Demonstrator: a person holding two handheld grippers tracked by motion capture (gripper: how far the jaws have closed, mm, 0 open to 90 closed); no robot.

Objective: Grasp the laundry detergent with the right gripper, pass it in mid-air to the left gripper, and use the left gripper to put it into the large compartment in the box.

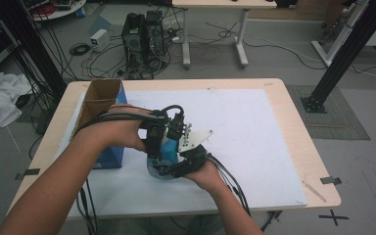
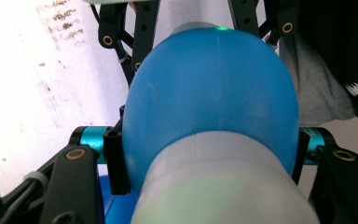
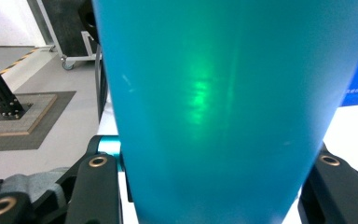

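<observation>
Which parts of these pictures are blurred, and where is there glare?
Left gripper view: the grey cap of the blue bottle is out of focus, and the white mat is overexposed. Right gripper view: a soft green glare lies on the bottle. High view: dim, slightly soft.

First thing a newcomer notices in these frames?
Both grippers meet on one blue bottle at the middle of the white mat: the left gripper is shut on its rounded top near the grey cap, the right gripper on its body. Next, the open cardboard box at the table's left edge.
</observation>
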